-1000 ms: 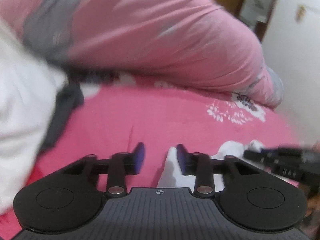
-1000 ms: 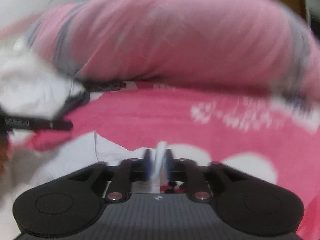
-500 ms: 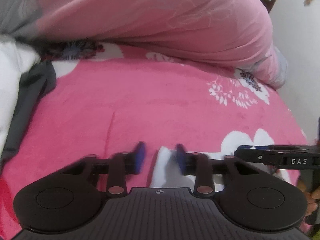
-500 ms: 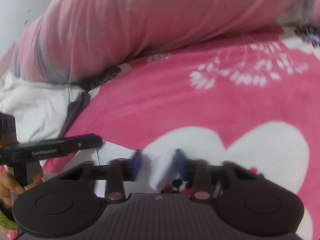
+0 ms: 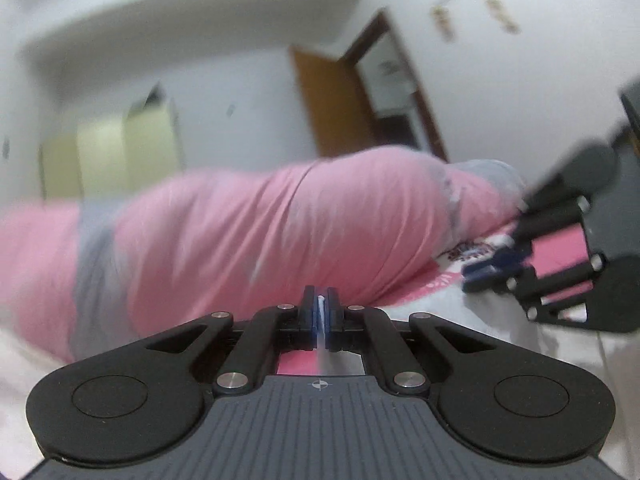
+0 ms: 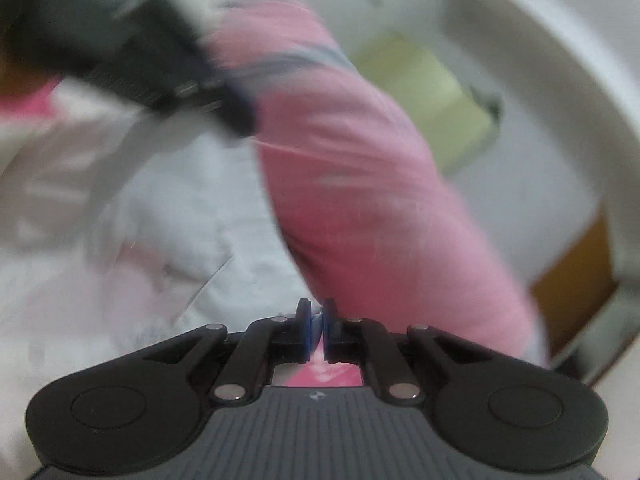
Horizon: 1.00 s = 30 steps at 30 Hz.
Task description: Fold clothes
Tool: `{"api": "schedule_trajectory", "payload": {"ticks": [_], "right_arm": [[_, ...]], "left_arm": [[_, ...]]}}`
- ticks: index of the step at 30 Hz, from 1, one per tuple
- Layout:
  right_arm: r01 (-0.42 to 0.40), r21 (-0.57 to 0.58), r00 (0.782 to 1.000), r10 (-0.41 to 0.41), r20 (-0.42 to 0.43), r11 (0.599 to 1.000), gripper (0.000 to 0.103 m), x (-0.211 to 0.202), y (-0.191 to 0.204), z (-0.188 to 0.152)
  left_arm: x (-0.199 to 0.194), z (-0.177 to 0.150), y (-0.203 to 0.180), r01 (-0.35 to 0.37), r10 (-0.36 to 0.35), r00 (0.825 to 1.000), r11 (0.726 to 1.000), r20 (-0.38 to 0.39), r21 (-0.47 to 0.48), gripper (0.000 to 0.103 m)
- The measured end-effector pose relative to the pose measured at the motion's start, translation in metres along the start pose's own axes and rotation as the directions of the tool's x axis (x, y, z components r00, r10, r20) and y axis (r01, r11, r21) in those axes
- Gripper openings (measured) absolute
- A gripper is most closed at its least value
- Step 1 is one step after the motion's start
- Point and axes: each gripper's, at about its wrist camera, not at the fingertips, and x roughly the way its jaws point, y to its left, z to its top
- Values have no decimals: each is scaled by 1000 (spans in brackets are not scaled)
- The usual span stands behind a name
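Both grippers lifted since earlier; left gripper [image 5: 320, 312], right gripper [image 6: 315, 330] fingers pinch white garment [image 6: 168, 240]; motion-blurred.

Home bedroom: pink duvet [image 5: 248, 232], wooden door [image 5: 332, 104], yellow wardrobe [image 5: 108, 156].

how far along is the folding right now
Early stage. Done: both grippers have their grip, the left gripper shut on a thin edge of the white garment and the right gripper pinching white fabric too. In hand: the garment is lifted, hanging loose and rumpled in the right wrist view. Left: no neat fold shows yet, so laying it flat on the pink bedding and folding are still to come.
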Motion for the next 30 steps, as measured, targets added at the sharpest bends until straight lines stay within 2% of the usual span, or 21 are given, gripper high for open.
{"api": "schedule_trajectory", "payload": {"ticks": [2,4,6,11,14,15,16,17,19,23,27,28,30], "right_arm": [[41,-160,998,-33,51,986,5,-18,17,-8],[84,-297,993,-56,101,951,5,-33,32,-18],[76,-381,991,-29,129,922,5,-51,44,-26],[43,-476,989,31,148,879,5,-83,64,-38],[6,-458,989,63,135,889,7,-100,69,-40],[-5,-446,989,70,129,895,9,-107,68,-39],[-16,-434,989,77,124,901,16,-114,68,-39],[-27,-421,989,84,119,907,27,-121,67,-39],[-48,-395,989,99,109,917,38,-134,67,-39],[-98,-301,989,126,75,949,40,-162,60,-35],[-159,-31,987,160,19,987,40,-179,33,-23],[-179,84,984,179,5,980,40,-177,19,-21],[-206,308,975,222,-17,929,40,-173,-9,-18]], "left_arm": [[-19,-5,-5,-5,3,999,998,32,62,2],[-36,-10,-8,0,-5,999,994,52,108,2],[-53,-15,-12,9,-20,998,988,67,157,3],[-86,-25,-28,59,-78,995,963,61,263,7],[-95,-27,-32,115,-118,993,962,0,249,8],[-98,-28,-32,131,-129,991,963,-27,237,11],[-100,-28,-31,144,-135,989,964,-53,222,18],[-103,-28,-29,160,-146,986,966,-84,201,21],[-110,-26,-23,188,-168,976,972,-138,144,26],[-120,-19,-10,234,-226,948,972,-223,12,32],[-121,-11,4,201,-238,934,967,-268,-159,34],[-119,-9,7,184,-236,930,962,-281,-201,34],[-110,-8,7,146,-220,921,960,-320,-241,34]]}}
